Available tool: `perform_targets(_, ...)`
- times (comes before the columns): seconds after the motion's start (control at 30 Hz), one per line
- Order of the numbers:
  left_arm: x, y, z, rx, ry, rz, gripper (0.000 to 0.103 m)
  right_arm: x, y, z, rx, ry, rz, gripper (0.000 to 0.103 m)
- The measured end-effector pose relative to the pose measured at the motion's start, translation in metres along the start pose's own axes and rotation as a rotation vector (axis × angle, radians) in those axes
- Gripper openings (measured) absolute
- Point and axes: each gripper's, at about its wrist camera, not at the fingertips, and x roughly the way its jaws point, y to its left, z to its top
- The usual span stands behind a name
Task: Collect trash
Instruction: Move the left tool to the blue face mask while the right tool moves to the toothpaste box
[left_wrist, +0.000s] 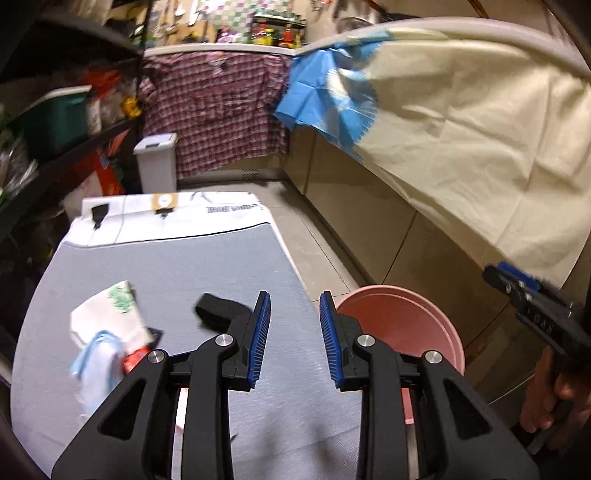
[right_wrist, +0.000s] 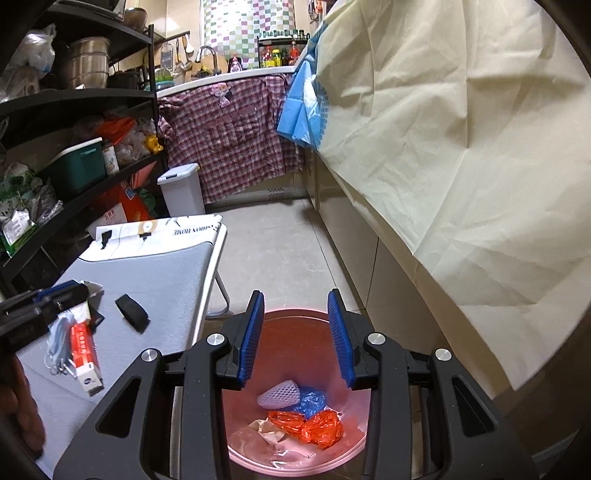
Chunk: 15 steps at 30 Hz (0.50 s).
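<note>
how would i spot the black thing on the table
Find the grey table left of the pink bin. The black item lies alone near mid-table, right of the pile with the red box. It is the only dark, flat piece.

The white cover (right_wrist: 162, 236) at the far end of the grey table (right_wrist: 155, 273) carries printed lettering — seen inverted, not reliably legible. Markings on the red-and-white box (right_wrist: 85, 360) on that table — too small to read.

My left gripper (left_wrist: 294, 338) and right gripper (right_wrist: 296, 339) match: black angular frames, ribbed blue pads (left_wrist: 260, 339), silver screws (right_wrist: 374, 338); bare skin on my hand (left_wrist: 554, 397).
</note>
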Motion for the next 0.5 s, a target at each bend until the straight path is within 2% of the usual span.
perform_targets(0.13, -0.03, 0.04, 0.015, -0.015, 0.004, 0.038, 0.028, -0.013, 0.005, 0.001, 0.016, -0.008, 0.022, 0.027)
perform_targets(0.2, -0.048, 0.06, 0.021, 0.013, -0.008, 0.078, 0.028, -0.019, 0.008, 0.003, 0.026, -0.017, 0.045, 0.02)
perform_targets(0.37, -0.08, 0.117, 0.027, -0.026, 0.004, 0.139, 0.028, -0.025, 0.026, 0.008, 0.049, -0.024, 0.106, 0.019)
perform_targets(0.5, -0.09, 0.147, 0.023, -0.07, 0.016, 0.172, 0.027, -0.025, 0.06, 0.008, 0.023, -0.019, 0.17, 0.019)
